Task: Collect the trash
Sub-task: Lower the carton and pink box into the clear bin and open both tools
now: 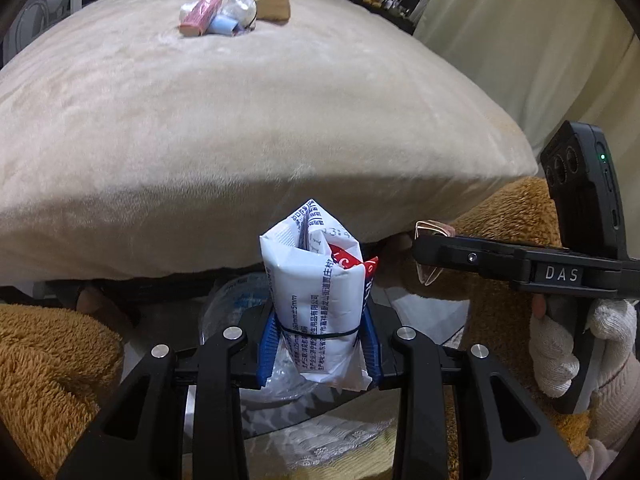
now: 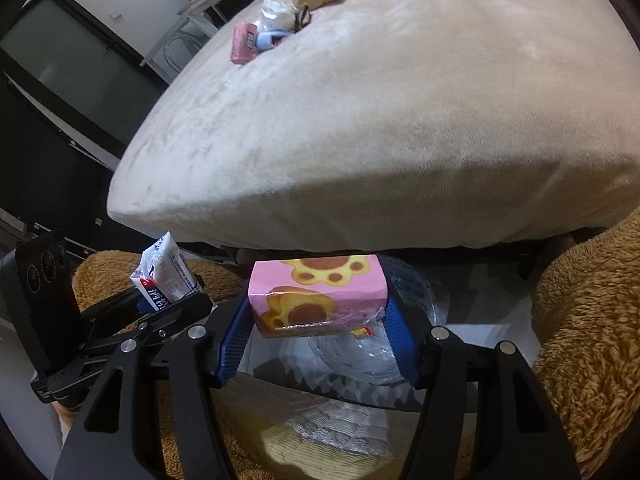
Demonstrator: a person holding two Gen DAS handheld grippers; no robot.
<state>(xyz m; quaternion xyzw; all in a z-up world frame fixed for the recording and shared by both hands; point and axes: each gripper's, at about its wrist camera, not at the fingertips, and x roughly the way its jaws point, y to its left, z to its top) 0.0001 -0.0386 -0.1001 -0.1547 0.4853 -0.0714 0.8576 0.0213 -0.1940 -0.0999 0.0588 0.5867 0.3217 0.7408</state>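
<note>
My left gripper (image 1: 318, 344) is shut on a white crumpled packet (image 1: 320, 300) with blue and red print, bound by a thin band; it also shows in the right wrist view (image 2: 166, 280). My right gripper (image 2: 316, 340) is shut on a pink packet (image 2: 316, 294) with yellow paw prints. Both hang in front of the bed's edge, over a clear plastic bag (image 2: 360, 352) below. More trash lies far off on the bed: a pink packet (image 1: 200, 14), a blue piece (image 1: 224, 24), a clear wrapper (image 1: 240, 4) and a brown paper bag (image 1: 274, 5).
The beige bed cover (image 1: 240, 140) fills the upper view. Brown fluffy fabric (image 2: 580, 340) lies on both sides of the bag. A dark cabinet (image 2: 60, 100) stands left of the bed. The right gripper's body (image 1: 560, 272) sits right of my left one.
</note>
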